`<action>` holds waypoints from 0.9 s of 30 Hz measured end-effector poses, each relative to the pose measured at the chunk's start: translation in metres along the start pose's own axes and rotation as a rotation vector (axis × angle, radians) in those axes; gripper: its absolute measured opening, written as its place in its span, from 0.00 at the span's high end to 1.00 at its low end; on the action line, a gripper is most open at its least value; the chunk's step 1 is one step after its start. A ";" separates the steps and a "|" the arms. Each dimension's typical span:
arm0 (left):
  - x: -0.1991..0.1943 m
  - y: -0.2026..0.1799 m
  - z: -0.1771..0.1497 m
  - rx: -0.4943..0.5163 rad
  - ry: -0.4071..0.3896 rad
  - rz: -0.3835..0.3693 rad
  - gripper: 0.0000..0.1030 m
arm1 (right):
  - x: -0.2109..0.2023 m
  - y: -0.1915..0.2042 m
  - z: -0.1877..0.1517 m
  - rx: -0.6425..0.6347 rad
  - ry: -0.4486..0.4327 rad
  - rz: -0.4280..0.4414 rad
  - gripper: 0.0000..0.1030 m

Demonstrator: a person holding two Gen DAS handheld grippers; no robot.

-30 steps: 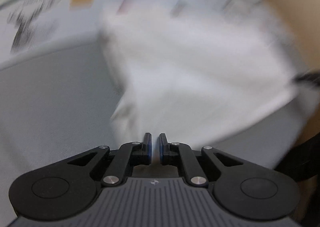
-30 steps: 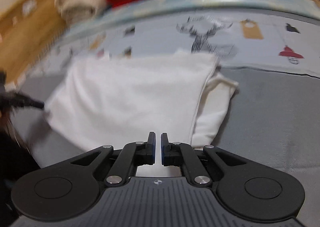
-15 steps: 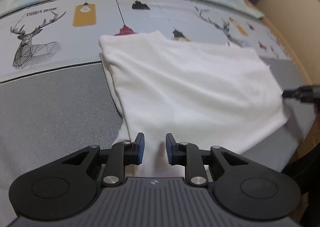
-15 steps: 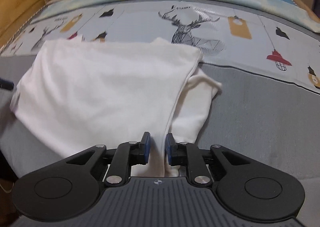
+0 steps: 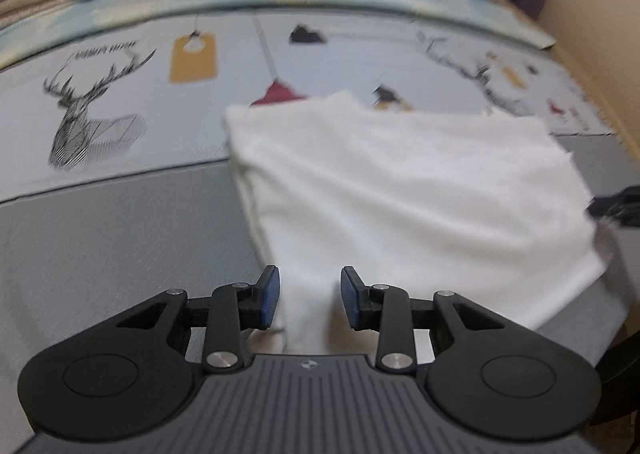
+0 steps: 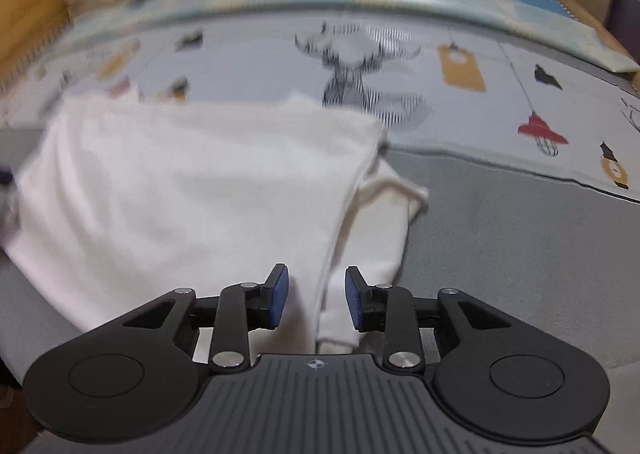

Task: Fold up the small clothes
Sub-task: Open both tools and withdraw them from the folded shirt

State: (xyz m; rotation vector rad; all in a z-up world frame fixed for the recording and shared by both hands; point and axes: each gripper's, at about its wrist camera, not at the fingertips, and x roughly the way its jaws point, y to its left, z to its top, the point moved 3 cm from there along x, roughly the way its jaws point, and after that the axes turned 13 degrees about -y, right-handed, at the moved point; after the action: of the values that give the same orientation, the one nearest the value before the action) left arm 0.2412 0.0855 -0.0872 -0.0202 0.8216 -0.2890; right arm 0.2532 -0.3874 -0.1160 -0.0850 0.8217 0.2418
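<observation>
Evidently, one fold is lying done: the shirt [image 5: 400, 189] is resting doubled on the bed [image 5: 100, 246], a sleeve [image 6: 384, 213] poking out. Both jaws are gaping, nothing gripped by left gripper [image 5: 308, 296] or right gripper [image 6: 316, 296]; further folds are being awaited.

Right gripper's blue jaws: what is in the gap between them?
White cloth. In the right wrist view, the folded edge of the white garment runs between the open jaws of the right gripper, apparently untouched by either.
</observation>
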 end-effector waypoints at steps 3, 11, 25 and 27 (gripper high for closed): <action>0.008 -0.008 -0.003 0.022 0.035 -0.027 0.64 | 0.012 0.002 -0.006 -0.035 0.064 -0.044 0.66; 0.017 0.006 -0.016 0.053 0.115 0.097 0.53 | -0.002 -0.003 -0.002 -0.006 0.039 -0.096 0.58; -0.092 -0.041 0.000 0.203 -0.241 0.122 0.22 | -0.115 0.067 0.026 0.198 -0.488 -0.105 0.54; -0.104 -0.052 -0.011 0.220 -0.263 0.121 0.21 | -0.116 0.088 0.020 0.192 -0.482 -0.075 0.54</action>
State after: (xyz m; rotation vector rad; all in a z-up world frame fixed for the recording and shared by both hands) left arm 0.1534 0.0638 -0.0127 0.1930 0.5242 -0.2545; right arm 0.1699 -0.3198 -0.0163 0.1194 0.3580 0.1037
